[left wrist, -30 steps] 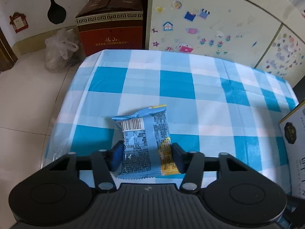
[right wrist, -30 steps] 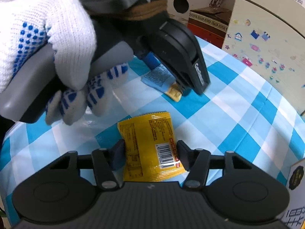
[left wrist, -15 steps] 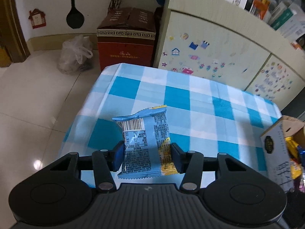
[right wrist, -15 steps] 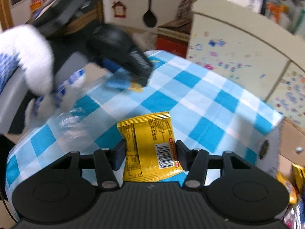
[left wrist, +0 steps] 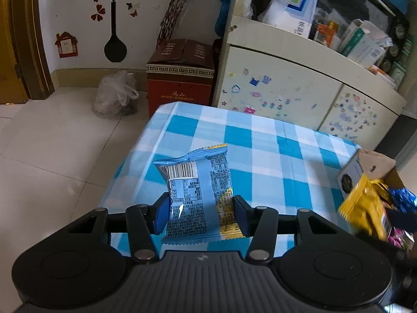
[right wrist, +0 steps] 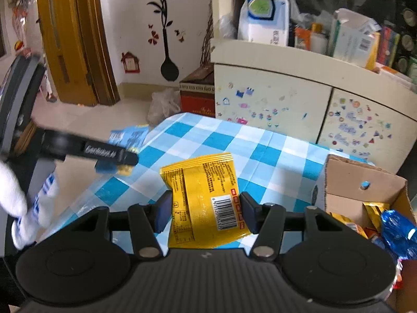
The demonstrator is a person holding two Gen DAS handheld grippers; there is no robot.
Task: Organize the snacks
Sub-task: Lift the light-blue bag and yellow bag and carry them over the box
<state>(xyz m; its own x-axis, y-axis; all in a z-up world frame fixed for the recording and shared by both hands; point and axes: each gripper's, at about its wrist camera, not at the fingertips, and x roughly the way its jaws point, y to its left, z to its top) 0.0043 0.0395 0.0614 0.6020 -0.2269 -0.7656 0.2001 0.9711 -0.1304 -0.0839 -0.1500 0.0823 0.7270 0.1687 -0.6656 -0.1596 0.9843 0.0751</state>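
Now, starting at my far left in the right wrist view, my gloved left hand (right wrist: pixel 15 203) sits at about nine o'clock, wrapped around the handle of my left gripper (right wrist: pixel 114 165), which reaches in toward the table's near-left edge with the blue snack packet (right wrist: pixel 127 138) pinched in its jaws. From the left wrist view that same left gripper (left wrist: pixel 199 215) has its jaws narrowed onto the blue snack packet (left wrist: pixel 196 195), one pad on each long edge, barcode side facing the camera, the crimped top pointing to twelve o'clock. The packet hangs clear above the blue-checked tablecloth (left wrist: pixel 263 156), which spreads from the centre out toward two o'clock.

Moving right, my right gripper (right wrist: pixel 206 214) is clamped on the yellow snack packet (right wrist: pixel 206 198), its barcode low on the right side near the right pad, its serrated top edge tilted toward one o'clock. It too is held up off the blue-checked tablecloth (right wrist: pixel 224 140).

Further right, at about four o'clock in the right wrist view, the cardboard box (right wrist: pixel 362 180) stands open on the table's right end, with yellow and shiny blue wrappers (right wrist: pixel 396 229) lying inside. The left wrist view shows that cardboard box (left wrist: pixel 370 164) at three o'clock, with the yellow snack packet (left wrist: pixel 365 208) blurred just in front of it.

Behind the table, from twelve to two o'clock, runs a cream cabinet (right wrist: pixel 273 96) dotted with small stickers, and a red carton (left wrist: pixel 179 86) stands on the floor at eleven o'clock.
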